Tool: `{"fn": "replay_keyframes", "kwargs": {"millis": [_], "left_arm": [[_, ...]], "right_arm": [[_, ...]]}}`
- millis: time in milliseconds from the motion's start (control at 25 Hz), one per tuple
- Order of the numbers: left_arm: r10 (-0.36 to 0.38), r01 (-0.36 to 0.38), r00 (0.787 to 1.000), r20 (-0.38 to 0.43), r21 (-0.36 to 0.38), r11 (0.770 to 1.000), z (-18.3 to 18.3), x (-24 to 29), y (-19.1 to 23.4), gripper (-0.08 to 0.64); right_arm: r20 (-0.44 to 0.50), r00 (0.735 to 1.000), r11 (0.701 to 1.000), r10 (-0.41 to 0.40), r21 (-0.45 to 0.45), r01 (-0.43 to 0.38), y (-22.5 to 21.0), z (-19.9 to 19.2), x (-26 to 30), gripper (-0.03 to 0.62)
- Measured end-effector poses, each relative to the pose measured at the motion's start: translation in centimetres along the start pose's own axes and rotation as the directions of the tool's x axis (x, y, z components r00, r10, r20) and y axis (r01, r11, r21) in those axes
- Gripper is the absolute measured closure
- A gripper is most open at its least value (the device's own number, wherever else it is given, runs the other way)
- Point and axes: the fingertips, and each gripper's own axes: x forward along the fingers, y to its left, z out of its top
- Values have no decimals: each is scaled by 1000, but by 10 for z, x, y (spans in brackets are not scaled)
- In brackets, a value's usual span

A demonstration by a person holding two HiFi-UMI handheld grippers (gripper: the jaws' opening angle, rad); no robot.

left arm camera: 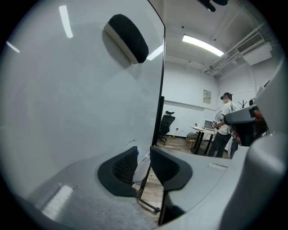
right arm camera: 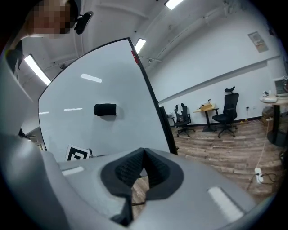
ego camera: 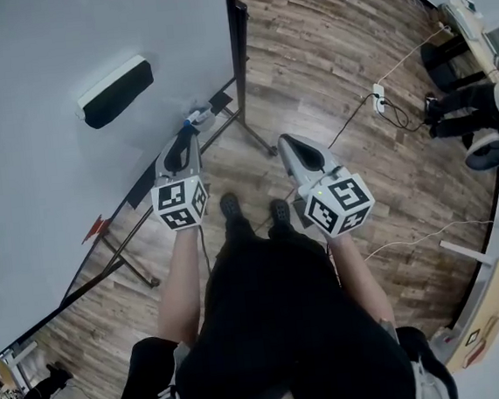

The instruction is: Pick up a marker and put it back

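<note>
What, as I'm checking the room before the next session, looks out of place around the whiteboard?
Nothing much stands out. The eraser sits level on the whiteboard, and the marker is at its lower edge. Only the cables trailing across the floor from a power strip look untidy.

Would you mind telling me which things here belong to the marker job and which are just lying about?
Job: white marker with a blue end, between the left gripper's open jaws; large white whiteboard beside it.

Lying about: black-and-white board eraser on the whiteboard, shut right gripper, white power strip on the wooden floor, black office chairs.
</note>
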Motion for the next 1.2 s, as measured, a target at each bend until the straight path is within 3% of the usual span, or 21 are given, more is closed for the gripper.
{"fn": "replay_keyframes", "kwargs": {"millis": [400,1000,1200], "left_arm": [[78,-77,995,60,-33,997,13,-52,-16,469],[196,-182,965,173,-94,979,23,-135,-83,480],[214,-200,959,185,-91,976,22,-150,-97,482]], "right_arm": [[-36,980,980,196,53,-193,25,-1,-4,591],[-38,920,920,391,-20,-392,31,6,-37,592],[-34,902,897,430,-98,-431,40,10,-40,592]]}}
